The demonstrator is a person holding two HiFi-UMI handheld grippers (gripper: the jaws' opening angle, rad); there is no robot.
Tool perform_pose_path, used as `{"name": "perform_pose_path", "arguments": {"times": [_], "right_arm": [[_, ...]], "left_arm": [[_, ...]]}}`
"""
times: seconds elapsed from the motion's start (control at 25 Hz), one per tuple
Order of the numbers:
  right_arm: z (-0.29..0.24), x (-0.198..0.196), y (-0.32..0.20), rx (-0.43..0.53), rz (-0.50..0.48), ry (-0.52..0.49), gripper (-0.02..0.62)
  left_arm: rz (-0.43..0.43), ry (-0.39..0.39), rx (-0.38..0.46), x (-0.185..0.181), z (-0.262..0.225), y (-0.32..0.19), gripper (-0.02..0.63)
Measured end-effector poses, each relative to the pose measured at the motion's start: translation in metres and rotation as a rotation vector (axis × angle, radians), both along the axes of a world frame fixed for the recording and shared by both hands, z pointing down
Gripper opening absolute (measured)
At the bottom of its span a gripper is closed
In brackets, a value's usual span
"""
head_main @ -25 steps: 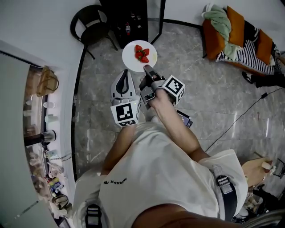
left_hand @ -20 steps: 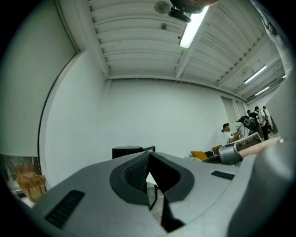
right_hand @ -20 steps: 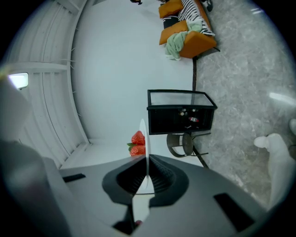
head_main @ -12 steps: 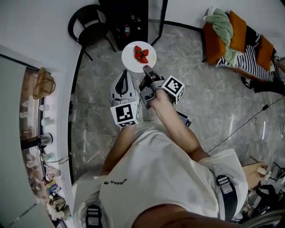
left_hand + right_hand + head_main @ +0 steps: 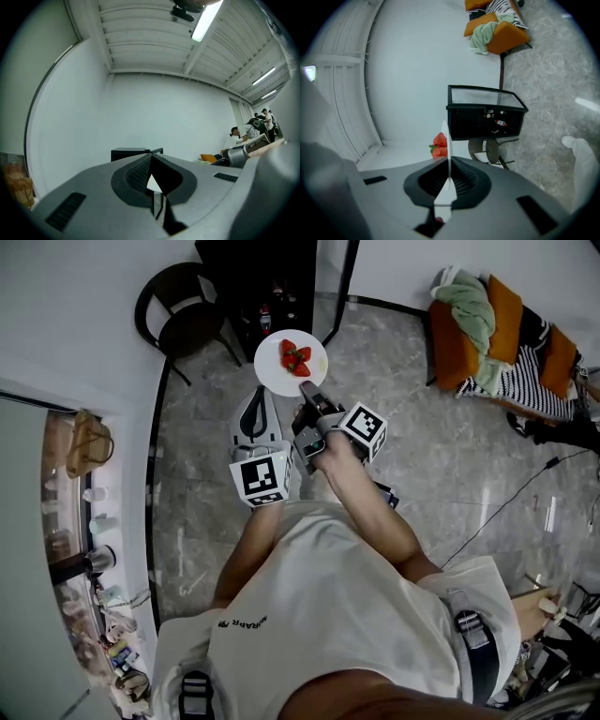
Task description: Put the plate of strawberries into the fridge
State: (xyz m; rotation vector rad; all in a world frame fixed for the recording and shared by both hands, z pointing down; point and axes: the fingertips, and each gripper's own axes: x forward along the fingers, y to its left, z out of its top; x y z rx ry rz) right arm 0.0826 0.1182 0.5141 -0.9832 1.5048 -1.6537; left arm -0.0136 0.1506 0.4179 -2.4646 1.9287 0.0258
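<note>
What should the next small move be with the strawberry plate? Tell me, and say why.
Probably carry the plate forward, level, toward the black fridge. The right tool is clamped on the plate's near rim, the strawberries sit unsecured on it, and the fridge stands ahead with bottles showing inside, the plate not yet in it.

Fridge [image 5: 246, 266] cut off at edge; contents [image 5: 266, 309] tiny.

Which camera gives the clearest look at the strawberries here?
Head view: the strawberries lie fully visible on the plate, seen from above. Right gripper view catches the plate edge-on, berries half hidden. Left gripper view shows none.
</note>
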Motion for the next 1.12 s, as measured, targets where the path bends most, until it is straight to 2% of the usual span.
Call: {"name": "perform_pose_path", "arguments": {"times": [0.52, 0.84, 1.12], "right_arm": [[-0.007, -0.051, -0.129, -0.017, 0.019, 0.006, 0.021], [-0.008, -0.069, -0.189, -0.016, 0.053, 0.015, 0.021], [-0.007, -0.082, -0.22, -0.019, 0.087, 0.016, 0.021]], "left_arm": [[0.044, 0.002, -0.022, -0.047, -0.003, -0.135, 0.002], [0.074, -0.004, -0.01, -0.067, -0.008, -0.196, 0.002], [0.097, 0.003, -0.021, -0.085, -0.004, -0.227, 0.002]]}}
